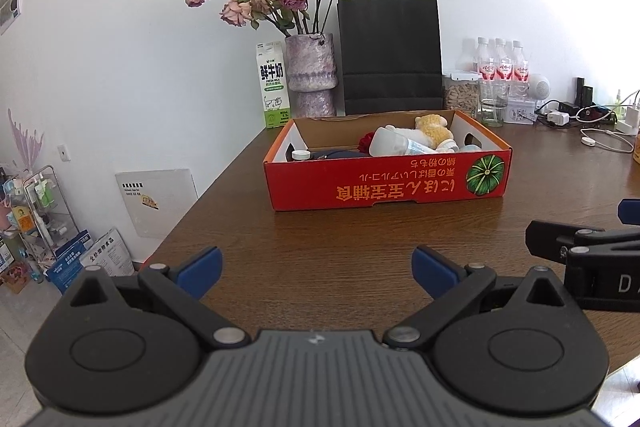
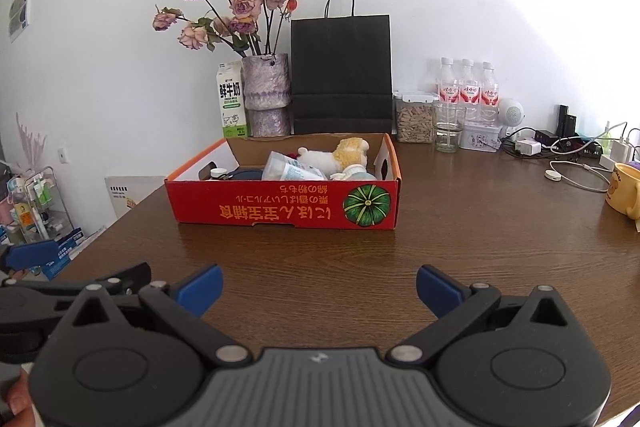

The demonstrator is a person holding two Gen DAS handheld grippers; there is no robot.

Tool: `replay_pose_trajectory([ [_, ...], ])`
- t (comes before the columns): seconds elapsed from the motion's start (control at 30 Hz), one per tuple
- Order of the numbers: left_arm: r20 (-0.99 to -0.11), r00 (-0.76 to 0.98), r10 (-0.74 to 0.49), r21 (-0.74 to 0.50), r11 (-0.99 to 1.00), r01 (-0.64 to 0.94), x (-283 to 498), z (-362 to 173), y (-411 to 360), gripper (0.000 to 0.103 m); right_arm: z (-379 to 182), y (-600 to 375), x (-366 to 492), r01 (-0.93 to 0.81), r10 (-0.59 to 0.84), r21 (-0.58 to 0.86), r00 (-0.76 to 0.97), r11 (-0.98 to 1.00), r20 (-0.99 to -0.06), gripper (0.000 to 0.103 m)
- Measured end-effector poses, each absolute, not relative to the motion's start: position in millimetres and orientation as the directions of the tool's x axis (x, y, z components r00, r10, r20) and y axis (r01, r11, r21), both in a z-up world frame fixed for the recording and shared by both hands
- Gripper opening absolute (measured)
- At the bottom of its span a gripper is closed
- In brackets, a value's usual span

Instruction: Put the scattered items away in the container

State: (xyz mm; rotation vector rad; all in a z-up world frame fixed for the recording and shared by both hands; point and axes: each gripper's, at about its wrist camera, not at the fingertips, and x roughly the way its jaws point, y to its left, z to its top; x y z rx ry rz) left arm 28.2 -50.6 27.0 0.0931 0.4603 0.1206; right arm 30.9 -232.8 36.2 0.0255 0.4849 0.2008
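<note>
Both grippers nearest us: left gripper and right gripper, jaws spread wide, empty, low over brown table. We count one red cardboard box ahead mid-table, holding one plush toy, one clear bottle, one white-capped jar, few more items we can't tell apart. Behind box: one milk carton, one vase, one black bag, three bottles. One yellow mug at right.

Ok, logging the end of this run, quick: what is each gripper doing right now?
Left gripper: open, holding nothing, above the table.
Right gripper: open, holding nothing, facing the red box.
</note>
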Motion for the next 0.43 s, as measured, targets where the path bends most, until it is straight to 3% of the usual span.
replay_pose_trajectory([
  [0.43,-0.441,0.888,0.133,0.109,0.990,-0.094,28.8,24.1,-50.4,0.103,34.2,-231.9,32.1,-0.183,0.194,0.070,0.864,0.981,-0.465,0.103],
])
